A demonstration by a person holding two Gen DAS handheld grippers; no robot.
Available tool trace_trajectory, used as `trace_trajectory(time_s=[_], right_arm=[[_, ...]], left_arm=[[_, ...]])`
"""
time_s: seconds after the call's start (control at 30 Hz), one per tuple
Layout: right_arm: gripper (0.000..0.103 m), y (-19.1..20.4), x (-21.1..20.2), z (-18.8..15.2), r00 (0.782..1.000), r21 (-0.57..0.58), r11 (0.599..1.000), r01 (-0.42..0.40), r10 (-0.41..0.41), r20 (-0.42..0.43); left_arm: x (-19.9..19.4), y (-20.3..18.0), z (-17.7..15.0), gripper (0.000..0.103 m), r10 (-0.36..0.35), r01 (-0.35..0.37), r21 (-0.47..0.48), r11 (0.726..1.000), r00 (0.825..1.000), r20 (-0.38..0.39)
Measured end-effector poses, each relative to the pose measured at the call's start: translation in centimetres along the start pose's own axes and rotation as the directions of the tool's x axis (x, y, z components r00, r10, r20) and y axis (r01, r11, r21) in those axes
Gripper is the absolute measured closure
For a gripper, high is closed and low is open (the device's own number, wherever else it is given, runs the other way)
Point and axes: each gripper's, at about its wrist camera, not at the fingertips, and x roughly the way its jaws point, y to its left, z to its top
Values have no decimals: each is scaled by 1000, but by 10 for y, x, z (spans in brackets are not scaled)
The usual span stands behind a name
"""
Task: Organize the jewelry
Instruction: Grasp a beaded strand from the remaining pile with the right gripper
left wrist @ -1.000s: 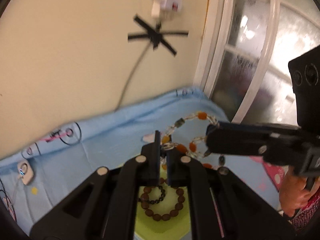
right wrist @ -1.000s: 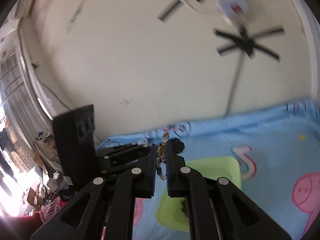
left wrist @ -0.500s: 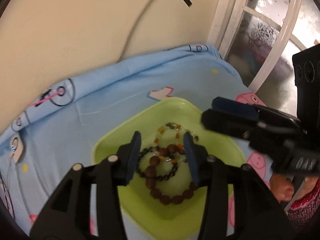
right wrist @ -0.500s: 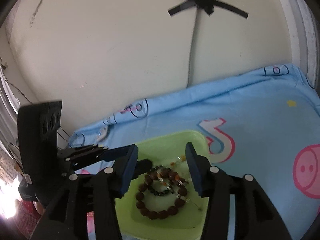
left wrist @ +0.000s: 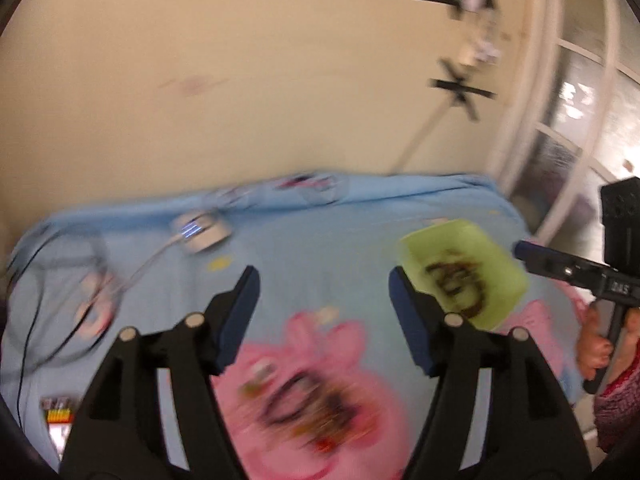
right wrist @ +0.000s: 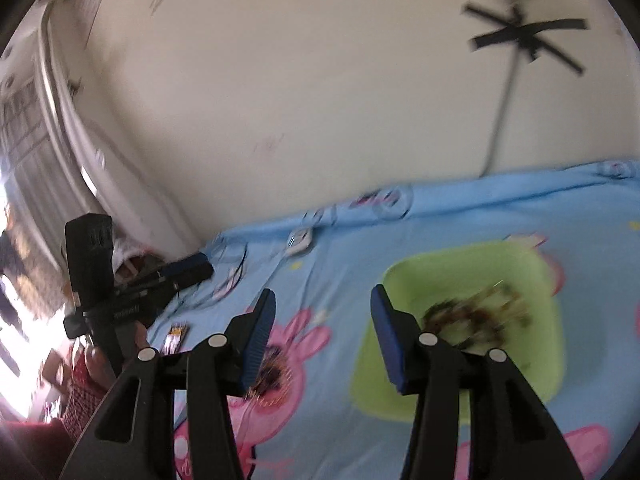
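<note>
A lime green tray (left wrist: 492, 248) lies on the blue cartoon cloth and holds a heap of beaded bracelets (left wrist: 460, 280). It also shows in the right wrist view (right wrist: 532, 280), with the bracelets (right wrist: 480, 312) inside. My left gripper (left wrist: 324, 304) is open and empty, to the left of the tray above a blurred pile of jewelry (left wrist: 312, 412) on a pink pig print. My right gripper (right wrist: 322, 332) is open and empty, left of the tray. A pile of jewelry (right wrist: 272, 380) lies beside its left finger. Both views are motion-blurred.
A white device with a cable (left wrist: 200, 232) lies near the far edge of the cloth (left wrist: 320, 248). A small patterned packet (right wrist: 176, 336) lies at the left. The wall stands behind, and a window frame (left wrist: 568, 120) is at the right.
Both grippers let go of the amber bead necklace into the green tray, opened wide and swung left, away from the tray, toward the pile on the pig print.
</note>
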Motion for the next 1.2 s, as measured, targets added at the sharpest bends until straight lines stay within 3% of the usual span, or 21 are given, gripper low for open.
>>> trace_trajectory(time_s=[0.03,0.1,0.2,0.37,0.5,0.6,0.83,0.9,1.03,1.2], right_arm=[[78,6,10,-5,1000,-12,1000,-3,3,-24],[90,21,35,-16,996,-40,999,-10,7,-93],[101,36,71,-32,981,-46,998,-41,31,-190],[103,58,113,-52,953,-50,997,-60,42,-299],[103,70,137,-66,934,-75,995,-68,37,-354],[103,83,144,-83,915,-117,990,-81,27,-403],[103,107,112,-121,871,-177,969,-170,64,-488],[103,112,104,-119,882,-213,964,-159,42,-470],[103,114,97,-91,938,-241,967,-79,-10,-345],[103,102,129,-63,946,-158,987,-29,-23,-323]], left_arm=[[-3,19,-16,39,30,-30,-37,999,999,-11],[-4,42,-39,39,56,-59,-95,994,998,-35],[-2,73,-76,39,62,-75,-187,979,995,-78],[6,90,-118,39,56,-83,-254,964,992,-112],[16,93,-132,39,37,-75,-272,959,989,-140],[13,94,-132,39,32,-63,-271,961,993,-117],[6,108,-135,39,-32,2,-338,941,996,-82],[6,114,-135,39,-59,28,-370,929,996,-71],[2,121,-137,39,-73,51,-411,910,997,-38],[-3,121,-137,39,-70,58,-409,911,997,-14]])
